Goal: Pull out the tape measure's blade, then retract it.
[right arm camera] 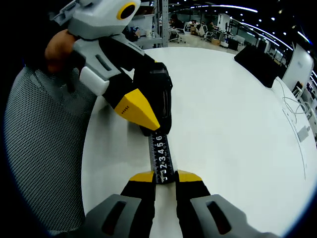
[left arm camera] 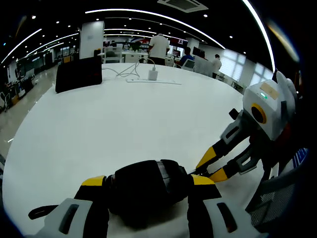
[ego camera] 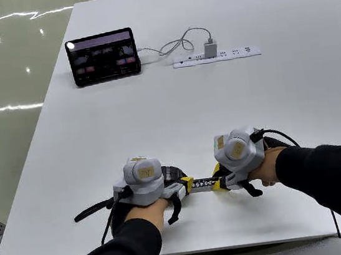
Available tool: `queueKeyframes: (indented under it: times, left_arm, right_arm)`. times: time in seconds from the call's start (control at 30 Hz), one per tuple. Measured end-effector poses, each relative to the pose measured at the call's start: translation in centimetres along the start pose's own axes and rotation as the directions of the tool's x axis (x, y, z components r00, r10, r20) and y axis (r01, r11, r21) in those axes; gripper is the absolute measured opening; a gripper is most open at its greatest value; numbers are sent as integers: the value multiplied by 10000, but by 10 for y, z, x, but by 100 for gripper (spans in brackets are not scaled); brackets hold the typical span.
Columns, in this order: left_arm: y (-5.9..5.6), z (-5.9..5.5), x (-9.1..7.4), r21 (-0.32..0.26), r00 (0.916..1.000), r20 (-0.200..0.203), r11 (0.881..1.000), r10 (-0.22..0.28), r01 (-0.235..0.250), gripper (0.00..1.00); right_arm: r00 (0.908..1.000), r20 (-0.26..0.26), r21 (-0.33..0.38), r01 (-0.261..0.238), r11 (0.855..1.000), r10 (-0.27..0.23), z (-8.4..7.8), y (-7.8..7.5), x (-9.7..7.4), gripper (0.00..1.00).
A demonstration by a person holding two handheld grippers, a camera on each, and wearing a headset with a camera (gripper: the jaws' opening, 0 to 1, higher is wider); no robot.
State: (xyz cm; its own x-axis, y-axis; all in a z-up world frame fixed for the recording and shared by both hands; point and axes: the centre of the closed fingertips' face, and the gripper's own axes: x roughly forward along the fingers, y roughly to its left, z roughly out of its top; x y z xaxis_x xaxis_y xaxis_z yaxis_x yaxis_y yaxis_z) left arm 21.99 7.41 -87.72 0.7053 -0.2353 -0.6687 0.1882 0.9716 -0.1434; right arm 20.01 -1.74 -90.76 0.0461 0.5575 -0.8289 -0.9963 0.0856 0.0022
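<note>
Two claws: the left claw (ego camera: 183,186) and the right claw (ego camera: 217,183) are held tip to tip close to the near edge of the tabletop (ego camera: 218,108), about midway along it.
Left claw: clenched on the case (left arm camera: 146,191) of the tape measure (ego camera: 174,175), with a yellow-tipped jaw pressed to each flank.
Right claw: clenched on the free end of the blade (right arm camera: 159,148), which is pinched between the two yellow tips.
Case: black and rounded, set low on the tabletop just beside the near edge, its mouth turned toward the right claw.
Blade: a short length lies out of the case, stretched straight from the case to the right claw. It is dark, and white numerals 1 to 6 can be read in the right gripper view.
Tablet (ego camera: 103,56): propped up near the left edge toward the far end, its screen lit, well apart from the claws.
Power strip (ego camera: 216,56): laid flat toward the far edge, between the tablet and the right edge. A white charger (ego camera: 210,49) is plugged in and a white cable (ego camera: 169,46) is run across to the tablet.
Chair (right arm camera: 44,148): a grey mesh back is seen beyond the near edge in the right gripper view.
People (left arm camera: 159,47): several are seen far behind the tabletop in the left gripper view.
</note>
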Motion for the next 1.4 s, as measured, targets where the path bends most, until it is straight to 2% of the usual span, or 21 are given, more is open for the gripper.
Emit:
queueKeyframes:
  times: [0.5, 0.97, 1.4]
  left_arm:
    - [0, 1, 0, -26, 10000, 18, 10000, -2, 2, 60]
    - [1, 0, 0, -157, 10000, -3, 9998, -84, 84, 60]
    - [1, 1, -1, -264, 9998, -34, 9995, -200, 199, 59]
  right_arm:
    - [10000, 86, 162, 21, 9999, -23, 9, 1, 6, 11]
    - [9993, 375, 221, -3, 9998, -6, 18, 5, 12, 11]
    - [9995, 308, 67, -105, 9999, 103, 20, 4, 14, 11]
